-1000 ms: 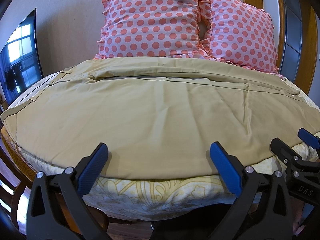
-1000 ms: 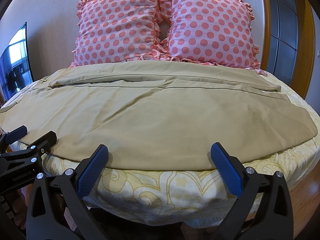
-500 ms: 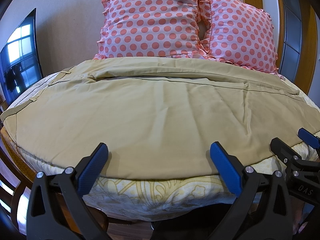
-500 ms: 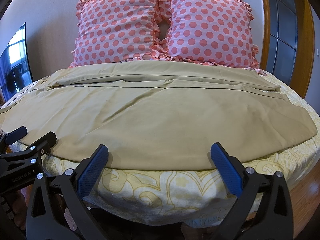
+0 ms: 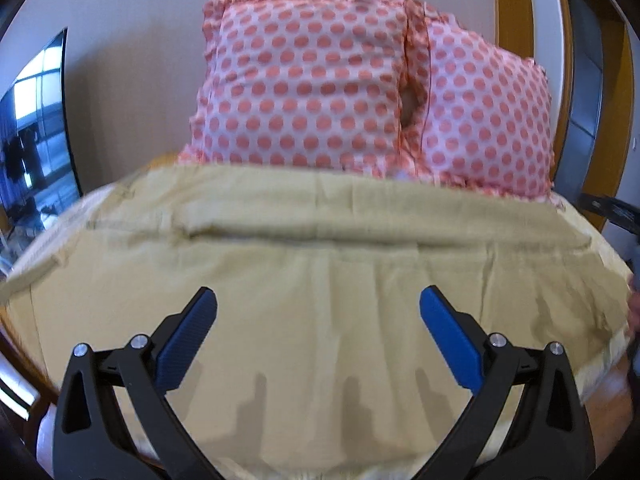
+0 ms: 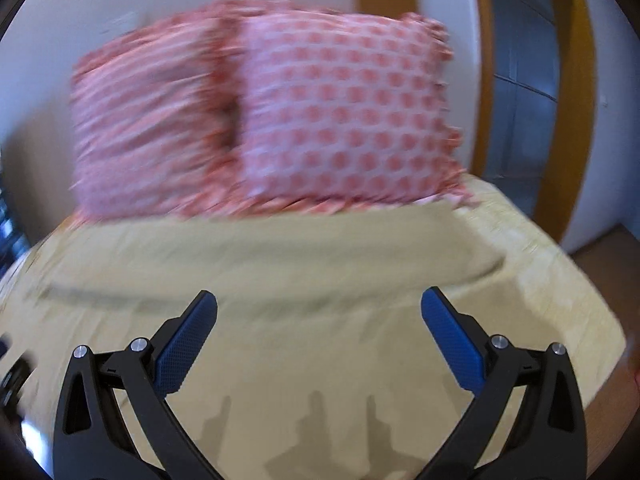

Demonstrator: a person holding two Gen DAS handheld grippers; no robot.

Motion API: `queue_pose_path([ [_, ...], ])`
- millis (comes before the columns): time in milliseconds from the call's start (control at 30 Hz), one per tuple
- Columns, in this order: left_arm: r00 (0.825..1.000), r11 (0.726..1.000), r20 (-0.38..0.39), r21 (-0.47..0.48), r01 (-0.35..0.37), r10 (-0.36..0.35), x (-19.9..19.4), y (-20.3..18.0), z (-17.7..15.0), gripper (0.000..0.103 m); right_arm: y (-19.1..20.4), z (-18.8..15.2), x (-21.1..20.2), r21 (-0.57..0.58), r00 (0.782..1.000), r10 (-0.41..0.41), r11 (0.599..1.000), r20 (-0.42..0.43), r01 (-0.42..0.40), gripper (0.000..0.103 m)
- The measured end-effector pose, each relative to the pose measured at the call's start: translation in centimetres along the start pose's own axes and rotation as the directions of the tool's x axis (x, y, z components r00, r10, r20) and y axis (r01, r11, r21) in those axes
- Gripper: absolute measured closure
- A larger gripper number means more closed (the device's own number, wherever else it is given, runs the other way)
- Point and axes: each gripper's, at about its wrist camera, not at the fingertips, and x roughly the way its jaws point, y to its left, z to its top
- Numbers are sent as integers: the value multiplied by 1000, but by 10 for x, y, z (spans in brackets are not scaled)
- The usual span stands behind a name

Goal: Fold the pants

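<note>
Tan pants [image 5: 312, 264] lie spread flat across the bed, legs running left to right, one leg folded over along the far side. They also show in the right wrist view [image 6: 304, 280], blurred by motion. My left gripper [image 5: 318, 332] is open and empty, hovering over the pants' near half. My right gripper [image 6: 319, 332] is open and empty, above the pants nearer their right end. Both cast finger shadows on the cloth.
Two pink polka-dot pillows [image 5: 304, 84] [image 6: 344, 116] stand against the wall behind the pants. A yellow patterned bedsheet [image 6: 560, 280] shows at the right edge. A dark screen [image 5: 36, 132] is at the left, a wooden door frame [image 5: 508, 4] at the right.
Both grippers have moved forward from the bed's near edge to over the pants. The right one is swinging to the right, blurring its view. Both stay open.
</note>
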Motion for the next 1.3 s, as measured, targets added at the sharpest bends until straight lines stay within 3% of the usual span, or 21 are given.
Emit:
queue_pose_path([
  [33, 1000, 1000, 10, 4, -8, 8, 3, -2, 6, 2, -11, 18, 29, 37, 999, -39, 999, -34, 40, 3],
  [100, 999, 999, 28, 17, -47, 46, 14, -7, 19, 2, -29, 42, 80, 102, 989, -97, 989, -110, 109, 24],
  [167, 997, 997, 38, 33, -74, 73, 23, -11, 26, 2, -50, 62, 136, 196, 970, -118, 967, -210, 161, 33],
  [267, 997, 997, 34, 36, -70, 69, 35, -14, 34, 2, -78, 76, 198, 307, 937, -153, 917, -314, 253, 36],
  [400, 999, 999, -8, 7, -44, 44, 54, -11, 37, 2, -94, 83, 246, 345, 896, -223, 866, -384, 363, 36],
  [567, 999, 1000, -36, -7, -19, 18, 64, -9, 34, 2, -100, 82, 270, 281, 846, -335, 837, -414, 469, 41],
  [633, 999, 1000, -40, -8, -17, 17, 64, -9, 32, 2, -98, 76, 266, 273, 861, -339, 848, -379, 454, 59],
  [667, 999, 1000, -42, -12, -15, 14, 64, -8, 32, 2, -99, 72, 262, 269, 863, -348, 848, -367, 456, 79],
  [700, 999, 1000, -42, -16, -11, 11, 64, -7, 31, 2, -102, 69, 257, 284, 874, -330, 853, -357, 438, 88],
  [767, 999, 1000, -41, -20, -12, 11, 62, -6, 30, 2, -111, 58, 245, 347, 905, -263, 858, -335, 378, 95],
  [867, 999, 999, -31, -27, -21, 20, 56, -2, 28, 2, -126, 44, 213, 449, 955, -161, 854, -249, 261, 98],
  [1000, 999, 998, -21, -47, -30, 29, 45, 5, 24, 2, -124, 28, 153, 493, 990, -79, 860, -121, 129, 98],
  [1067, 1000, 998, -15, -61, -27, 26, 39, 8, 22, 2, -129, 22, 123, 502, 997, -46, 862, -68, 74, 98],
  [1167, 1000, 997, -8, -68, -23, 22, 30, 11, 19, 2, -132, -17, 67, 529, 1000, 17, 848, -10, -9, 98],
  [1300, 999, 997, 6, -71, -37, 37, 19, 14, 18, 2, -129, -72, 18, 595, 994, 102, 801, -37, -60, 98],
])
